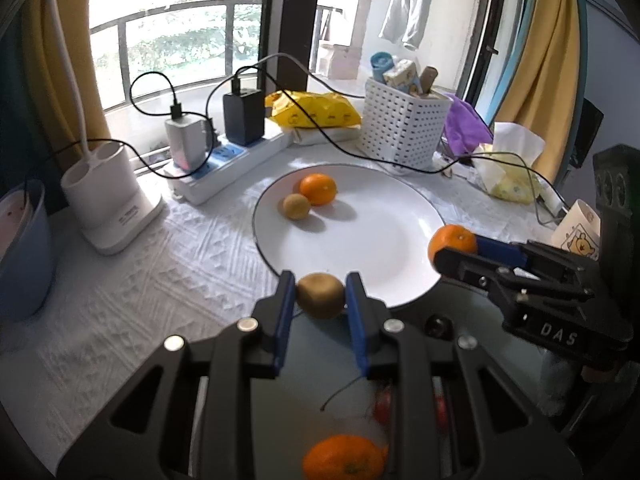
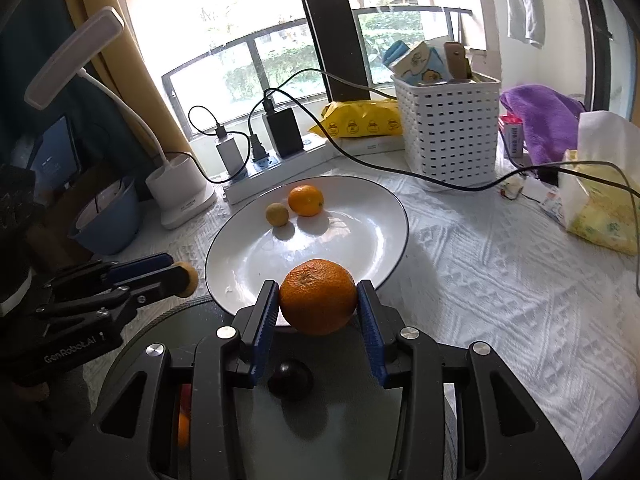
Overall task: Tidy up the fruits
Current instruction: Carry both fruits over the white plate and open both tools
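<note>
My left gripper (image 1: 320,294) is shut on a brown kiwi (image 1: 320,295) and holds it over the near rim of the white plate (image 1: 360,248). My right gripper (image 2: 318,300) is shut on an orange (image 2: 318,296) at the plate's (image 2: 352,232) near edge. In the left wrist view the right gripper (image 1: 456,246) holds that orange (image 1: 450,240) at the plate's right rim. In the right wrist view the left gripper (image 2: 180,276) shows with the kiwi (image 2: 189,278). A second orange (image 1: 318,189) and kiwi (image 1: 296,206) lie on the plate's far side.
A dark round tray (image 2: 352,408) lies under both grippers, holding a dark plum (image 2: 291,376) and another orange (image 1: 344,458). Behind the plate stand a power strip (image 1: 224,168) with chargers and cables, a white basket (image 1: 404,124), a lamp base (image 1: 108,196), a blue bowl (image 1: 24,248) and a tissue pack (image 2: 600,200).
</note>
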`<state>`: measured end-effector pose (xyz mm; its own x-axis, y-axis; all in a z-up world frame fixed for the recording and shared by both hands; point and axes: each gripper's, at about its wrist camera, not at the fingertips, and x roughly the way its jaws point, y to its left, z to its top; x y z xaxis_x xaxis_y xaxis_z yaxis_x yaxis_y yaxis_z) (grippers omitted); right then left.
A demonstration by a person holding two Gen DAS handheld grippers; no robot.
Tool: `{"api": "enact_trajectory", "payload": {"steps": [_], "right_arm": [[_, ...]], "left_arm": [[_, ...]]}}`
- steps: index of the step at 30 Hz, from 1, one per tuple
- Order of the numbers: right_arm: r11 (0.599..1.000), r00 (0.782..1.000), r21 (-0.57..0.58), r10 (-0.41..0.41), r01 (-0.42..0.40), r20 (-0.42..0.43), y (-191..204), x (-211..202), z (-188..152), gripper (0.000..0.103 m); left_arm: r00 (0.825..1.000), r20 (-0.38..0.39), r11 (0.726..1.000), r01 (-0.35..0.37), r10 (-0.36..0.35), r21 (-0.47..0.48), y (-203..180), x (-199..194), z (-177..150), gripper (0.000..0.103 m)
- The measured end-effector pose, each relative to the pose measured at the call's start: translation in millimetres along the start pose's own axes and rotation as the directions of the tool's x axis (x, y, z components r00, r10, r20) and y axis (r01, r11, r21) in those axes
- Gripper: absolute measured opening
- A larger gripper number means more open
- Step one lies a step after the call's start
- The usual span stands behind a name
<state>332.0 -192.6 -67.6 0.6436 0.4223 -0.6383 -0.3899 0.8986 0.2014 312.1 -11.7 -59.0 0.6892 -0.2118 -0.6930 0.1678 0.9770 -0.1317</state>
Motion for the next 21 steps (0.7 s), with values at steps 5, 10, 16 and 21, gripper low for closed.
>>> {"api": "enact_trajectory", "payload": {"steps": [5,10,16,21], "right_arm": [[1.0,1.0,0.0,-0.002,0.002,-0.005,0,5,3,0.042],[1.0,1.0,0.0,-0.022,0.022,0.0,-1,6,4,0.046],[0.999,0.999,0.014,-0.041,0.041,0.009,-2,2,5,0.057],[0.999,0.999,0.012,-0.039,0.039,0.018,2,-6,4,0.057]], "left_arm": [[1.0,-0.006,1.0,0.012,-0.012,0.0,1,8,4,0.027],[1.0,-0.022,1.0,0.021,-0.021,-0.004,2,14,6,0.028],[0.999,-0.035,1.0,0.014,-0.014,0.003,1,12,5,0.032],[1.0,-0.017,1.0,-0.001,0.001,0.001,2,-1,1,0.036]]}}
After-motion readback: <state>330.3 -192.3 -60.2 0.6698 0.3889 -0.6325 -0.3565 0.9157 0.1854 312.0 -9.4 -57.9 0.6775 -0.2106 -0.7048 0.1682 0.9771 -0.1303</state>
